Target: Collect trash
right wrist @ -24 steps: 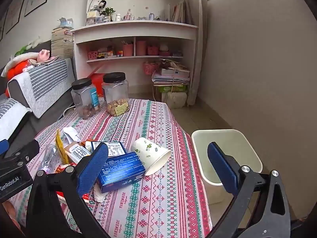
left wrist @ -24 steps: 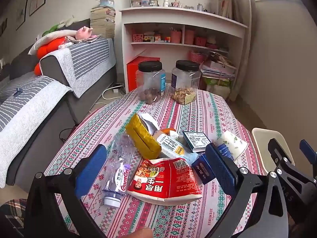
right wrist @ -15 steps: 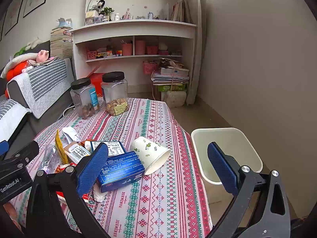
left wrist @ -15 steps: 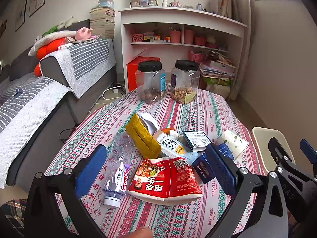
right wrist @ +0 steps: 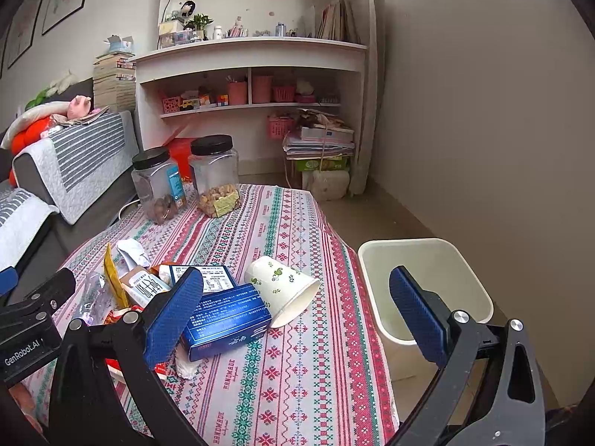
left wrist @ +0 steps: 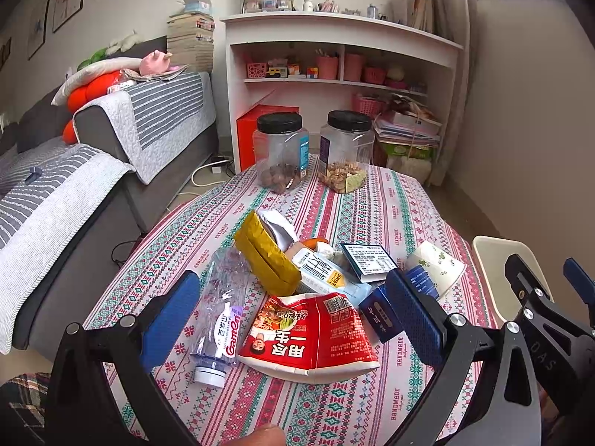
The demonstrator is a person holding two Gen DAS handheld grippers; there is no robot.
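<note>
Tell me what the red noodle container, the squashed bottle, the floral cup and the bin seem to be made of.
Red noodle container: likely coated paperboard, glossy print, flattened with creases.
Squashed bottle: clear thin plastic, crumpled and see-through, with a pale cap.
Floral cup: paper by the look, matte white with a rolled rim.
Bin: cream rigid plastic, smooth with a slight sheen.
</note>
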